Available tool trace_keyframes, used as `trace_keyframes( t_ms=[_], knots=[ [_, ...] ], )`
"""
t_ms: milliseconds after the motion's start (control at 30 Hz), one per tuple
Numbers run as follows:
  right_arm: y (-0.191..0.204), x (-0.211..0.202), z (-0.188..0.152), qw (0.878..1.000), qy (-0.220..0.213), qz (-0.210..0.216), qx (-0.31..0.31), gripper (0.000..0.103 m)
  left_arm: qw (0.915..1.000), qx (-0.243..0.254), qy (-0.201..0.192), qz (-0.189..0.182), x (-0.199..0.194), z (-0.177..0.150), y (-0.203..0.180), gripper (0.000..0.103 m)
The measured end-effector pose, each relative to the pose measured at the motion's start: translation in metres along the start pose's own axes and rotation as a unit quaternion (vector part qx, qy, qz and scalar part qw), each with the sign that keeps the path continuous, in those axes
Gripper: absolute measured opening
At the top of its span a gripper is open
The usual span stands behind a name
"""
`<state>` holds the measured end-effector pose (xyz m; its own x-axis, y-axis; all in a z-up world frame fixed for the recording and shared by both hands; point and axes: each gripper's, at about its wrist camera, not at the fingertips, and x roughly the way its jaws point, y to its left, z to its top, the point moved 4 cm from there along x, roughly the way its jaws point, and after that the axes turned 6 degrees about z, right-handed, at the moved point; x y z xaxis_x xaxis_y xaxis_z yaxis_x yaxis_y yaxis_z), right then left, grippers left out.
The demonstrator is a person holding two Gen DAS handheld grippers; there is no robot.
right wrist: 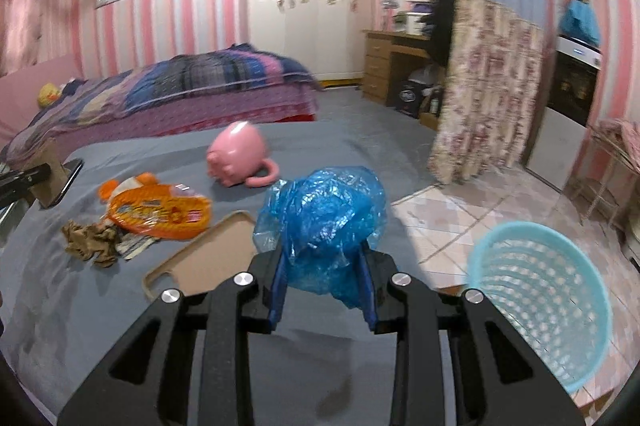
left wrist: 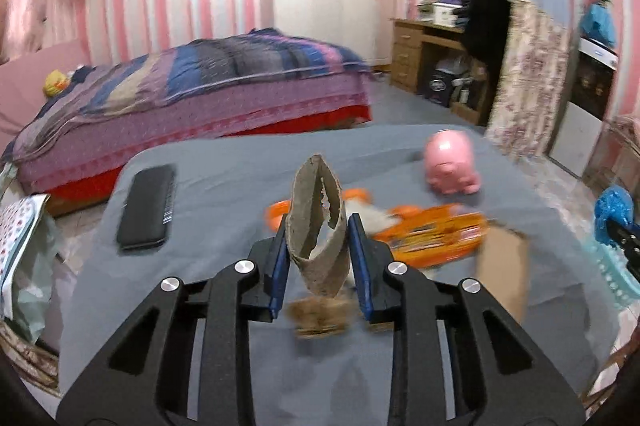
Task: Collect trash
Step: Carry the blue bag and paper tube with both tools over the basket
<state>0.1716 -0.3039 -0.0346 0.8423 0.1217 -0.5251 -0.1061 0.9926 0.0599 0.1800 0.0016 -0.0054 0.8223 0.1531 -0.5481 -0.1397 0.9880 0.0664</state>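
Two pieces are lifted, none binned: left gripper (left wrist: 318,250) clamps a torn cardboard tube (left wrist: 316,222), right gripper (right wrist: 324,262) clamps blue plastic (right wrist: 324,222). Crumpled brown paper (right wrist: 90,240) and orange wrapper (right wrist: 160,212) remain on the bed; the basket (right wrist: 540,302) stands right.

Basket (right wrist: 540,306) on floor, right of table (right wrist: 80,306); wrapper (right wrist: 160,210) on table.
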Motion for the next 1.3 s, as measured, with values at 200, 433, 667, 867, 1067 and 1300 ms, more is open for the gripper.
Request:
trace_keyframes(
  t_ms=[200,433,667,867,1067,1300],
  knots=[
    [-0.052,-0.027,0.002,0.998,-0.017,-0.049,0.027,0.031,0.9978,0.03,-0.014,-0.057,-0.02,0.013,-0.079,0.027],
    [-0.11,-0.054,0.001,0.993,-0.028,-0.103,0.05,0.031,0.9907,0.069,-0.027,-0.114,-0.041,0.019,-0.167,0.027],
    [-0.169,-0.078,-0.01,0.984,-0.025,-0.156,0.081,0.031,0.9809,0.086,-0.013,-0.174,-0.05,0.02,-0.247,0.027],
    [-0.208,-0.095,-0.021,0.976,-0.028,-0.185,0.111,0.031,0.9707,0.102,-0.009,-0.218,-0.06,0.019,-0.302,0.027],
    [-0.235,-0.101,-0.031,0.97,-0.022,-0.206,0.127,0.031,0.9621,0.127,-0.012,-0.241,-0.065,0.013,-0.345,0.027],
    [-0.267,-0.108,-0.042,0.963,-0.016,-0.228,0.145,0.031,0.9527,0.141,0.002,-0.269,-0.062,0.003,-0.379,0.027]
  ],
)
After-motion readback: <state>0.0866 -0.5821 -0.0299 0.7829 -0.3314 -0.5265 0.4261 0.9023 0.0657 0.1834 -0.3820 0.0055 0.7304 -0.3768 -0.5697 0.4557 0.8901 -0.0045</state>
